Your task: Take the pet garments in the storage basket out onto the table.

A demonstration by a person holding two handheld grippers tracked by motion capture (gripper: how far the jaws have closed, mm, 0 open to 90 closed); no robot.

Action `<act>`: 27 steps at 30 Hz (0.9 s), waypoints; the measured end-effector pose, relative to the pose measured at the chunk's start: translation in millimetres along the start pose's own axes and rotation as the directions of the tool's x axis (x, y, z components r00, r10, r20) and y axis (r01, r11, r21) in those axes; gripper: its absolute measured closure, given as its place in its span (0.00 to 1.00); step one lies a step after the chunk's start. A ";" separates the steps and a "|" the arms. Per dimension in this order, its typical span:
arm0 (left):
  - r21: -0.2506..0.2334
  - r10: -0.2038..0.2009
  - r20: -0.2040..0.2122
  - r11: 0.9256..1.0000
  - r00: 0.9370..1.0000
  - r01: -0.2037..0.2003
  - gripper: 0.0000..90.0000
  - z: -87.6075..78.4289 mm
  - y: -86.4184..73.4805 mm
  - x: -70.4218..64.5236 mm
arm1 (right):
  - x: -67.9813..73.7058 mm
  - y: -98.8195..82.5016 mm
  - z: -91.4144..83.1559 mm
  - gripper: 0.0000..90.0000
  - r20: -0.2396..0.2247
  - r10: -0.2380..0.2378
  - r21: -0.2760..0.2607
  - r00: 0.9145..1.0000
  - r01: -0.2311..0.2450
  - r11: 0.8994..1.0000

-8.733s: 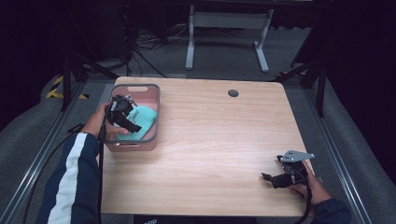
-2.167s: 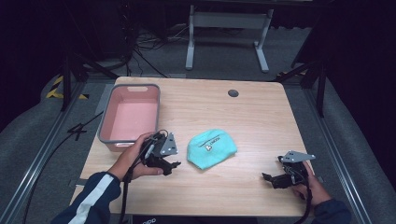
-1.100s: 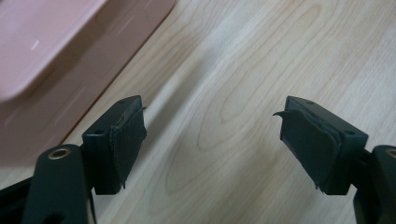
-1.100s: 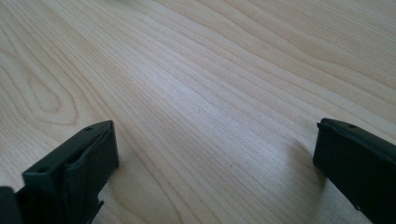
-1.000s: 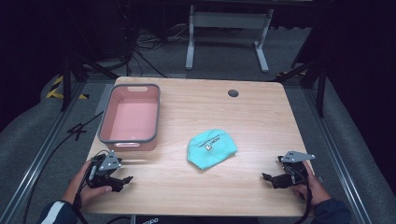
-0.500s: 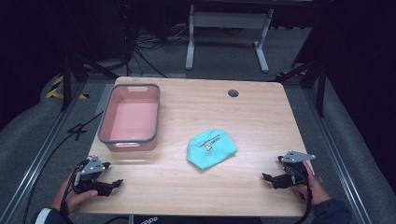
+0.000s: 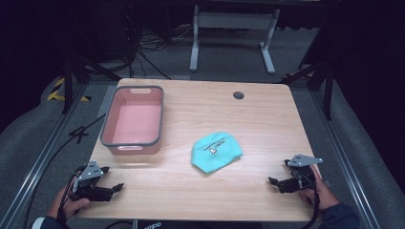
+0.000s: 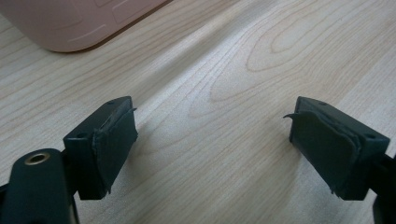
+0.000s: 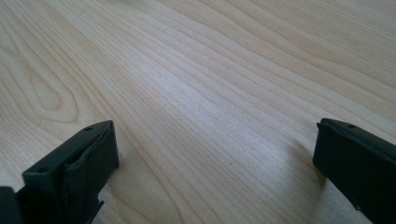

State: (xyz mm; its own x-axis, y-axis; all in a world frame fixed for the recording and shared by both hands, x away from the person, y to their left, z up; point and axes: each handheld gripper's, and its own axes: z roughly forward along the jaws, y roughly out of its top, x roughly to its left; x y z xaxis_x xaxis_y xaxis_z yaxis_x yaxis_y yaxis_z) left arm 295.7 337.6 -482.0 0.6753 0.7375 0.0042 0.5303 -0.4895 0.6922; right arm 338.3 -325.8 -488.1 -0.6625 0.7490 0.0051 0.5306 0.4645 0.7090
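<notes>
A teal cloth cap (image 7: 216,151) lies crumpled near the middle of the wooden table (image 7: 248,114), well apart from both tools and roughly between them. The left gripper (image 7: 111,187) rests at the table's near left corner, its jaws spread wide with only bare wood between them. The right gripper (image 7: 277,182) sits at the near right corner, likewise released and empty. A pink plastic tub (image 7: 133,142) stands left of the cap, nothing visible inside it.
</notes>
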 end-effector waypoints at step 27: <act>0.003 -0.039 -0.028 0.999 0.999 0.039 0.13 3.7 3.3 -6.6 | -0.5 0.4 0.5 0.00 -0.004 -0.003 0.000 1.000 0.003 1.000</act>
State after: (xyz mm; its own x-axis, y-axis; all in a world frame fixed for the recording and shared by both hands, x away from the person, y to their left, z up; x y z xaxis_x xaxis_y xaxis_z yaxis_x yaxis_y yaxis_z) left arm 294.9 329.4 -482.4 0.6395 0.7688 -0.0021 0.5579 -0.4622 0.6893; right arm 339.1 -325.7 -488.2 -0.6664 0.7456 0.0054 0.5283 0.4670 0.7090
